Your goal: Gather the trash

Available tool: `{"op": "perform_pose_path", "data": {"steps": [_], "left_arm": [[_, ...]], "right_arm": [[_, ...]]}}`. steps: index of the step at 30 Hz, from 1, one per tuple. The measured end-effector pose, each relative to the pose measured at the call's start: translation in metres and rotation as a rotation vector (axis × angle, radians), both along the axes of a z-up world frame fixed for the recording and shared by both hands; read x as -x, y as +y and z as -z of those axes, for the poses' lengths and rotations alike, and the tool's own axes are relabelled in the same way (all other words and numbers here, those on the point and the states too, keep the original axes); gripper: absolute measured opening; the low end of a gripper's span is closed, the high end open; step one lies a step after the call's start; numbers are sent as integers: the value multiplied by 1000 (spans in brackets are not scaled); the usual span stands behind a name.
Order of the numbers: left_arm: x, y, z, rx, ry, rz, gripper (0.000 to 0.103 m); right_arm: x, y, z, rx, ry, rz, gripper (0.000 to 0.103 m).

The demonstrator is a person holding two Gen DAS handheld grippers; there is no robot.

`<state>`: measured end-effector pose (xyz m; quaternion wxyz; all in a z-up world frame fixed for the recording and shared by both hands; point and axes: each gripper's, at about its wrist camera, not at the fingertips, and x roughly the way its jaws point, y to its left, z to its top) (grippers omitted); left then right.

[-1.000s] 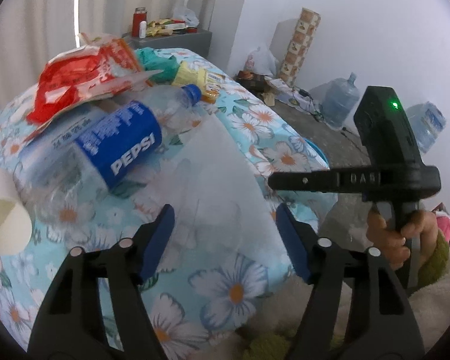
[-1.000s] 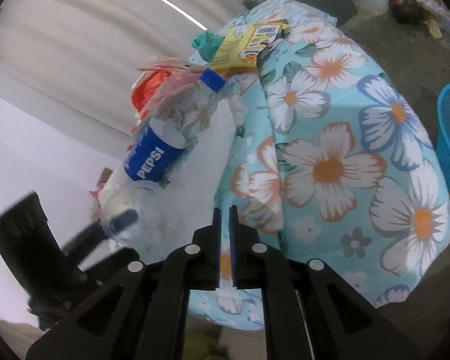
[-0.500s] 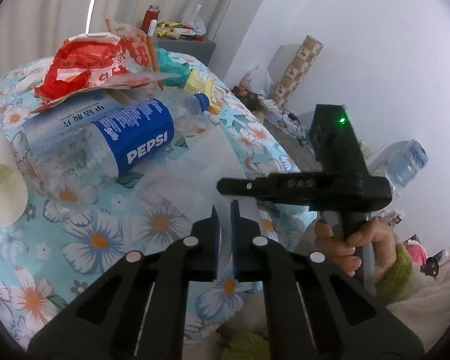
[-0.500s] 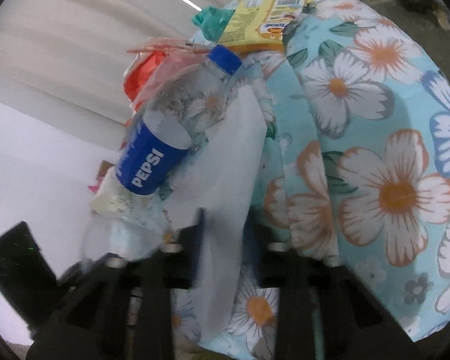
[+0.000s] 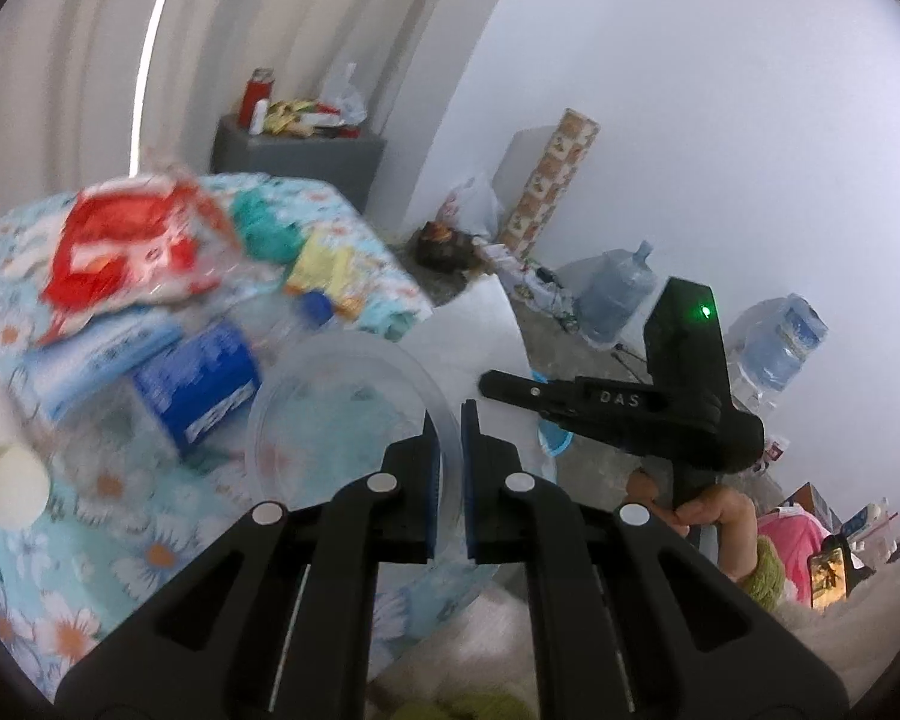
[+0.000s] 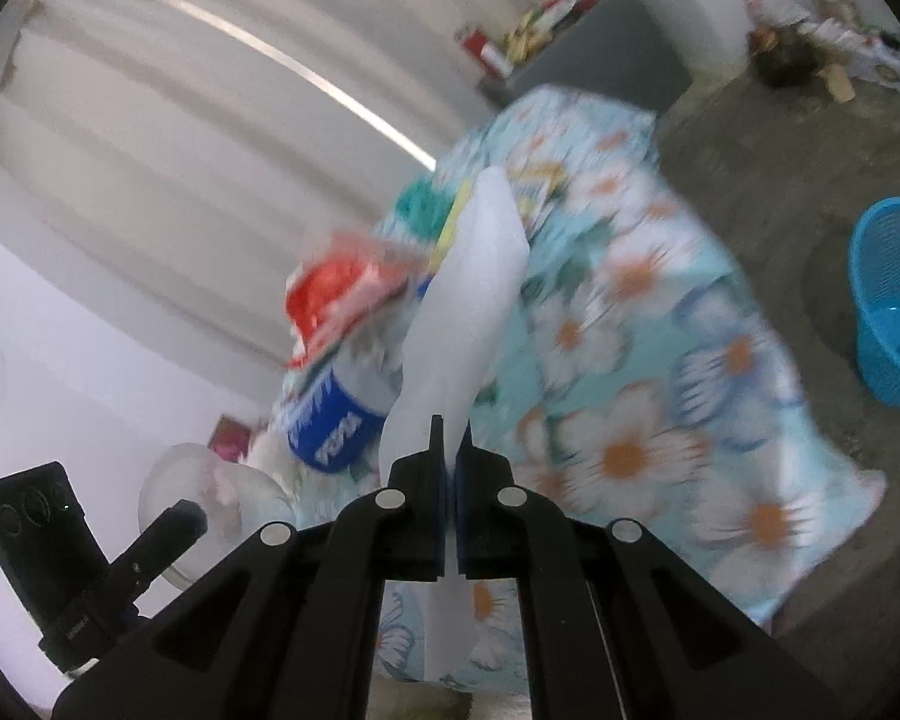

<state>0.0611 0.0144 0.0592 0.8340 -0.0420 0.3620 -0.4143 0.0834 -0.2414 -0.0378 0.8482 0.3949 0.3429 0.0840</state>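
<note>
My left gripper (image 5: 448,420) is shut on the rim of a clear plastic lid (image 5: 342,414), lifted off the floral tablecloth (image 5: 90,546). My right gripper (image 6: 452,438) is shut on a white sheet of paper (image 6: 462,306) that stands up from its jaws; the sheet also shows in the left wrist view (image 5: 474,330). The lid shows in the right wrist view (image 6: 210,492) at lower left. On the table lie a Pepsi bottle (image 5: 204,390), a red wrapper (image 5: 126,246), a yellow packet (image 5: 324,264) and a teal crumple (image 5: 264,228).
A white paper cup (image 5: 0,468) lies at the table's left edge. A blue basket (image 6: 894,300) stands on the floor right of the table. Water jugs (image 5: 618,294) and a grey cabinet (image 5: 300,162) stand along the wall.
Both grippers have lifted away from the table: the left with the clear lid, the right with the white paper. The right gripper closed on the paper from an open, blurred state.
</note>
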Motion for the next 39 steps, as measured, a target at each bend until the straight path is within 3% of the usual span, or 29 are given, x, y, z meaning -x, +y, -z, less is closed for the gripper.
{"op": "perform_pose_path", "data": {"steps": [9, 20, 31, 39], "left_arm": [[-14, -88, -21, -7, -24, 122, 5], [-32, -201, -7, -74, -18, 256, 5], [-64, -304, 38, -159, 64, 365, 5], [-108, -387, 97, -247, 181, 378, 5]], "right_arm": [[52, -73, -11, -15, -56, 189, 2], [92, -144, 18, -53, -23, 390, 3], [86, -203, 62, -92, 63, 515, 2], [52, -274, 133, -144, 225, 544, 3]]}}
